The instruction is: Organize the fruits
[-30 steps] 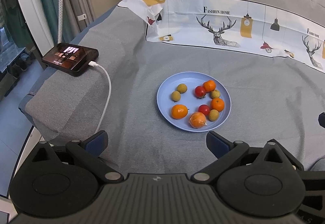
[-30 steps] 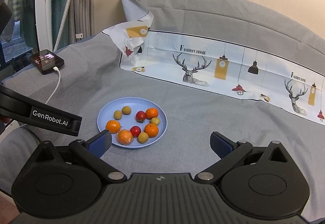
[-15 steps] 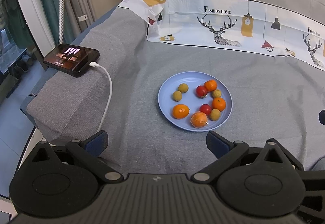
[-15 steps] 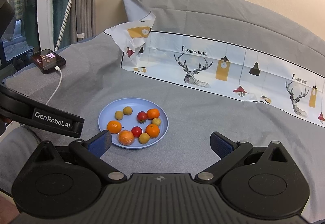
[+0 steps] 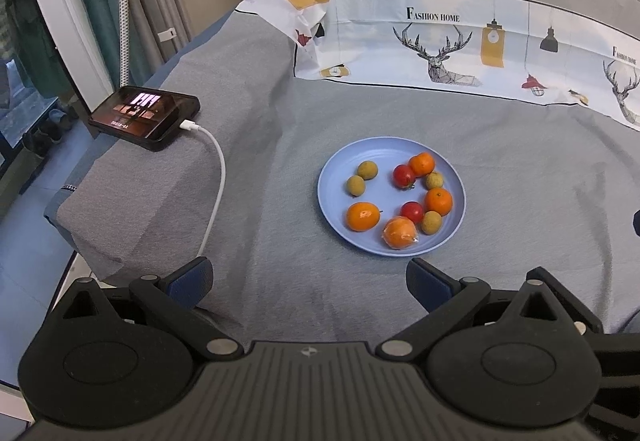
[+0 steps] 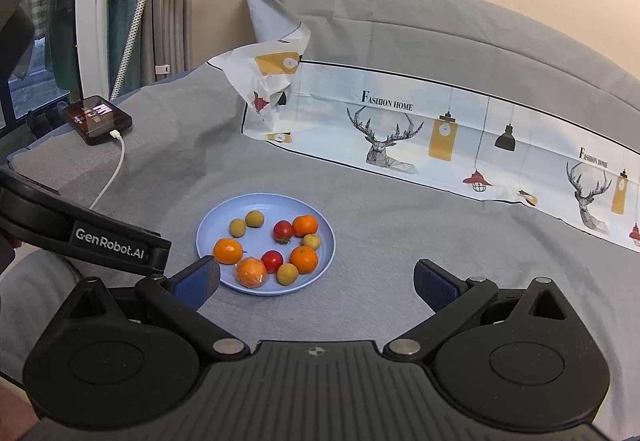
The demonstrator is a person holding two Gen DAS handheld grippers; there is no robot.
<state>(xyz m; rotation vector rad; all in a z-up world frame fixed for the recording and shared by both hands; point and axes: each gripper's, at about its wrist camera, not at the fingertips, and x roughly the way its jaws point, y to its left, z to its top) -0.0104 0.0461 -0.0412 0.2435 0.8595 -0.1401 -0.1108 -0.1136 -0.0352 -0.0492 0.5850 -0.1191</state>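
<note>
A light blue plate (image 5: 340, 169) (image 6: 224, 215) lies on the grey bedsheet and holds several fruits: orange mandarins (image 5: 362, 216) (image 6: 228, 251), one wrapped in plastic (image 5: 400, 233) (image 6: 251, 272), two red tomatoes (image 5: 404, 175) (image 6: 283, 230) and small yellow-green round fruits (image 5: 355, 185) (image 6: 254, 219). My left gripper (image 5: 310, 287) is open and empty, just short of the plate's near edge. My right gripper (image 6: 316, 283) is open and empty, with its left fingertip (image 6: 198, 283) over the plate's near left rim.
A black phone (image 5: 144, 117) (image 6: 97, 119) on a white charging cable (image 5: 214, 177) lies at the bed's left edge. A printed white cloth (image 5: 460, 53) (image 6: 440, 137) lies behind the plate. The left gripper's body (image 6: 100, 241) shows at the right wrist view's left.
Both grippers have drifted slightly. The plate and fruits have not moved, and both grippers stay open.
</note>
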